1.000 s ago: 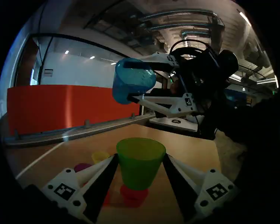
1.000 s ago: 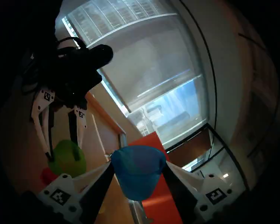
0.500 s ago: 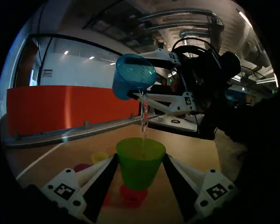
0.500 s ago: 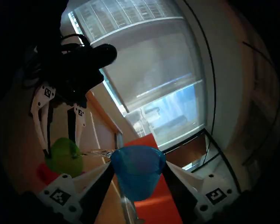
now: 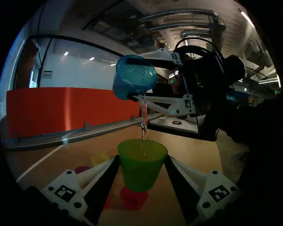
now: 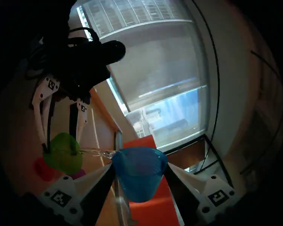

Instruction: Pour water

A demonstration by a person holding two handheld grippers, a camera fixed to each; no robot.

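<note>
Now mid-pour: right gripper point(image 6: 139, 170) pinches the tilted blue cup point(image 6: 139, 180), water stream point(image 5: 143, 117) falling into the green cup point(image 5: 142, 171) below it, clamped by left gripper point(image 5: 142, 160). We judge righting the blue cup remains.

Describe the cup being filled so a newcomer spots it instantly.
Over the wooden table, the left hand-held gripper clamps an upright green cup. A thin stream falls into it from the tilted blue cup above; the red cup, yellow cup and purple cup sit lower, ungripped.
</note>
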